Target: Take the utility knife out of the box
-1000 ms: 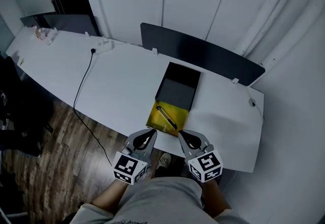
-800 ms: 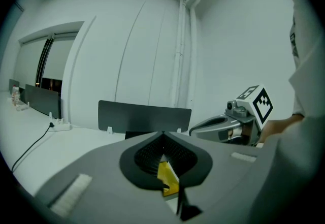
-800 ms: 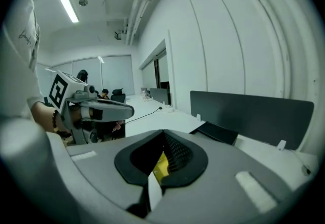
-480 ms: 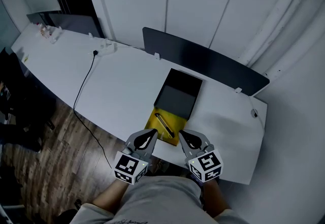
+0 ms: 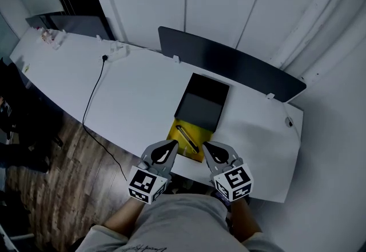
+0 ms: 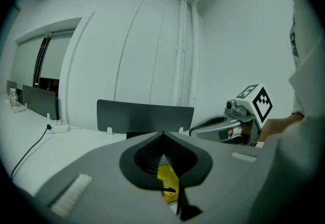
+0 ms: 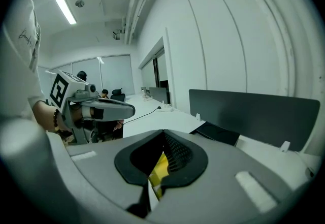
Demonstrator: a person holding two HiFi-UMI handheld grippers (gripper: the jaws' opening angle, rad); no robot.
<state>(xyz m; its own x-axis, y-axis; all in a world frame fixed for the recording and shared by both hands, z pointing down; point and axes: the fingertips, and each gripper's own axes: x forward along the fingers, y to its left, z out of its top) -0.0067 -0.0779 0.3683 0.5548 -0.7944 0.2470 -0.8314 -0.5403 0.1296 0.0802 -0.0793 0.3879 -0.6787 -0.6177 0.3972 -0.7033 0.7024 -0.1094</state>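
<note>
- While its jaws are pressed together on nothing, the left gripper (image 5: 170, 146) hovers at the near edge of the worktop (image 5: 137, 88).
- Just ahead, the utility knife (image 5: 187, 138) lies diagonally in the yellow box (image 5: 201, 131), with a black lid (image 5: 203, 102) behind. It looks light, stiff and slim, and is probably best pinched across mid-handle.
- The right gripper (image 5: 209, 147) also has its jaws pressed together, empty.
- The worktop is smooth and white, with a cable (image 5: 94, 94) at left, a dark divider (image 5: 229, 62) behind and wood floor (image 5: 63, 182) below.

Box (image 5: 182, 147) open on top; partition (image 5: 229, 62) behind (cable (image 5: 94, 96) well left).
</note>
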